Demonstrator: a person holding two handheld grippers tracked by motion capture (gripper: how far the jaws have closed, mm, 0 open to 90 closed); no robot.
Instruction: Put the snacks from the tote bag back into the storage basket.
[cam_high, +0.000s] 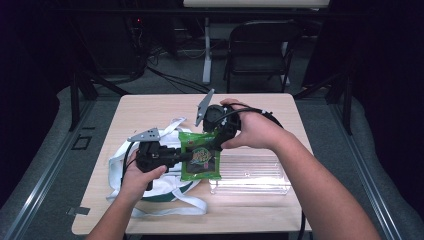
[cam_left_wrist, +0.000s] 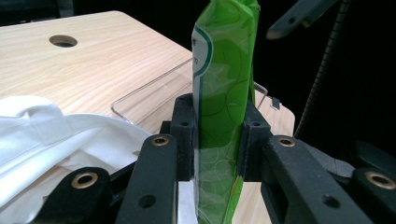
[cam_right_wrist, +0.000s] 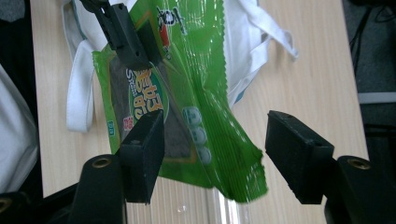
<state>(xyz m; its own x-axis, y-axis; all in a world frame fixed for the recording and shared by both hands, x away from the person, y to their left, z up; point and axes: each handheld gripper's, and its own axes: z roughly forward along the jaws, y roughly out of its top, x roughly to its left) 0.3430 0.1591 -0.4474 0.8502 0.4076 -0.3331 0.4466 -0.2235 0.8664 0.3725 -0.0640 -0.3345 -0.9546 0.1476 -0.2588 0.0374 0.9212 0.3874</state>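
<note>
1. Left gripper (cam_high: 176, 156), near edge of the table, jaws pinching the green snack packet (cam_high: 200, 156). In the left gripper view the packet (cam_left_wrist: 224, 88) stands on edge, clamped between both black pads.
2. Packet is held up off the tabletop, over the near-middle of the table, partly above the white cloth bag (cam_high: 150, 192) and just beside the clear plastic tray (cam_high: 250, 175).
3. Right gripper (cam_high: 218, 134) comes in from above and behind the packet, jaws spread wide. In the right gripper view the packet (cam_right_wrist: 187, 93) lies between and beyond its pads, which aren't pressing on it; the left gripper's jaw clamps the far edge.
4. Progress guess: packet already picked up and in the air, not yet placed anywhere. Looks mid-handover or mid-adjust between the two grippers. Left to do: a second grip or a release, then set-down, likely in the tray or the bag; can't tell which.
5. Tray looks empty, sits right of the bag on the near half of the table.
6. Surface: light wood-grain table (cam_high: 150, 110), far half bare; a round cable hole (cam_left_wrist: 63, 41) appears in the left gripper view.
7. Room beyond: dark, grey carpet, a black folding chair (cam_high: 260, 50), a white desk leg, cables on the floor.
</note>
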